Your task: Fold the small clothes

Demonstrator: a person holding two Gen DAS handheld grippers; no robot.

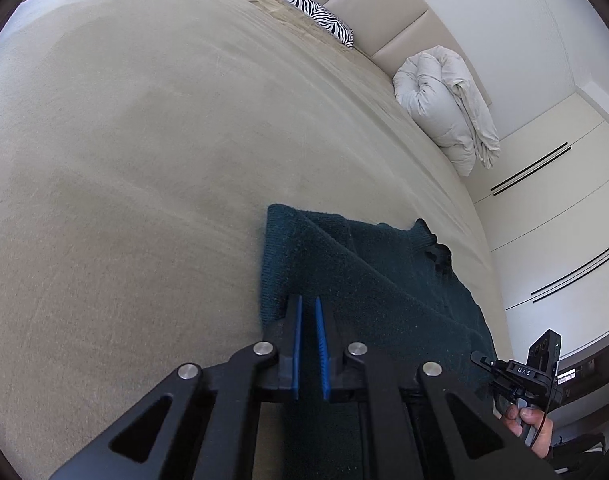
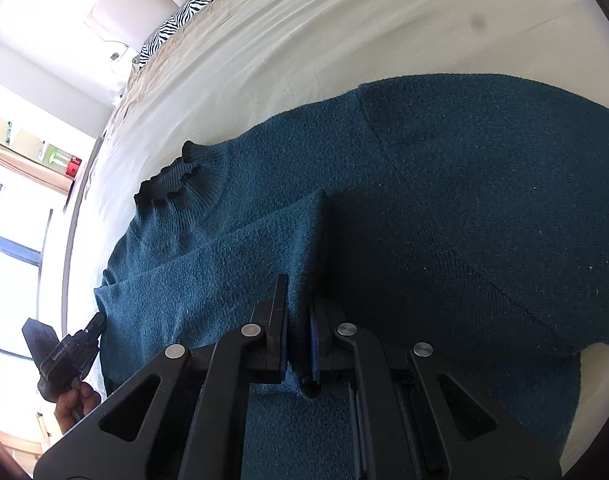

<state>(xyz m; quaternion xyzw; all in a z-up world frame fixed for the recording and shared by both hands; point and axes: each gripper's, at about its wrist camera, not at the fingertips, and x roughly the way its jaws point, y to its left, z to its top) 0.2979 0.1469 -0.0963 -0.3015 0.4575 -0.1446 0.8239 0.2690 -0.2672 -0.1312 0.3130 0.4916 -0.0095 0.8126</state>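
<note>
Folding mid-way: right gripper (image 2: 298, 312) pinched a sweater (image 2: 464, 200) fold, left gripper (image 1: 309, 320) narrowly parted, seemingly empty; next, lay fold flat.

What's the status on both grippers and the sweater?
Right gripper shut on teal sweater fold. Left gripper over sweater's edge, narrow gap, grip unclear. Sweater partly folded on bed. Nothing in the way.

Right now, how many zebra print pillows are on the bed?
1. The zebra print pillow lies at the far end of the bed, against the headboard. The bundled white duvet could hide another.
</note>
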